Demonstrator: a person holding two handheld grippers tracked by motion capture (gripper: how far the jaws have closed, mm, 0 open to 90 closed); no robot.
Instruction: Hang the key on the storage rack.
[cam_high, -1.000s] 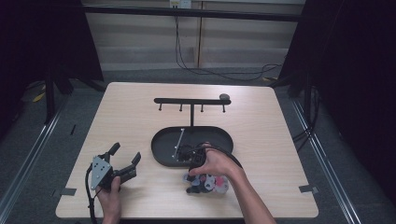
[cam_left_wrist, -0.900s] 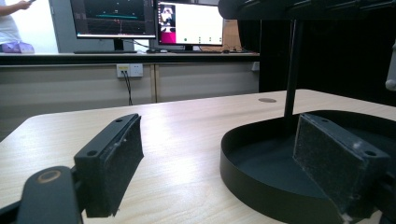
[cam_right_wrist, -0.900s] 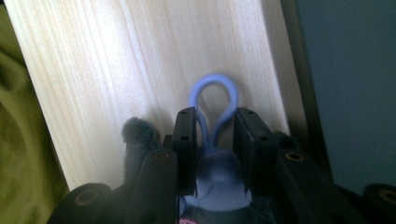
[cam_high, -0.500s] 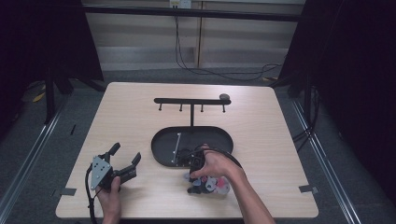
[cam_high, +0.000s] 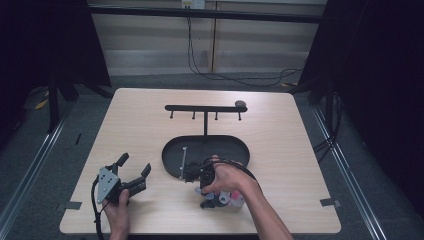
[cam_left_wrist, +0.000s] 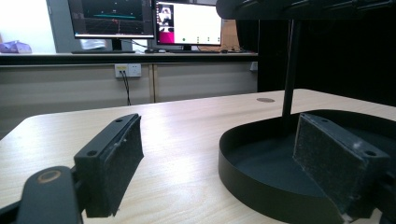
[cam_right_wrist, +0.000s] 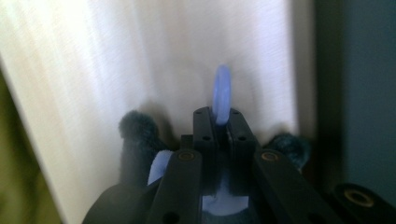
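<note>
A thin pale-blue ring (cam_right_wrist: 222, 93) stands on edge between the two pads of the right claw (cam_right_wrist: 221, 122), which have just been closing and now pinch its lower part; the rest of the ring rises clear above the jaw tips, over pale wood. In the high view the right claw (cam_high: 200, 176) lies under the person's right hand (cam_high: 226, 181), at the near rim of the black oval tray (cam_high: 220, 145) in the middle of the tabletop (cam_high: 300, 150). Just on the near side of that hand, still close to the tray, a few small pink and pale pieces (cam_high: 227, 198) lie on the wood; what they are cannot be made out.

From the far side of the tray a black post rises to a crossbar with short pegs (cam_high: 205, 108).

Left of the tray and well apart from it, the left claw (cam_high: 134, 175) rests low over the wood in the left hand (cam_high: 117, 210), jaws spread wide with nothing between them. In the left gripper view its pads (cam_left_wrist: 114, 163) frame bare wood and the tray's wall (cam_left_wrist: 243, 182).
</note>
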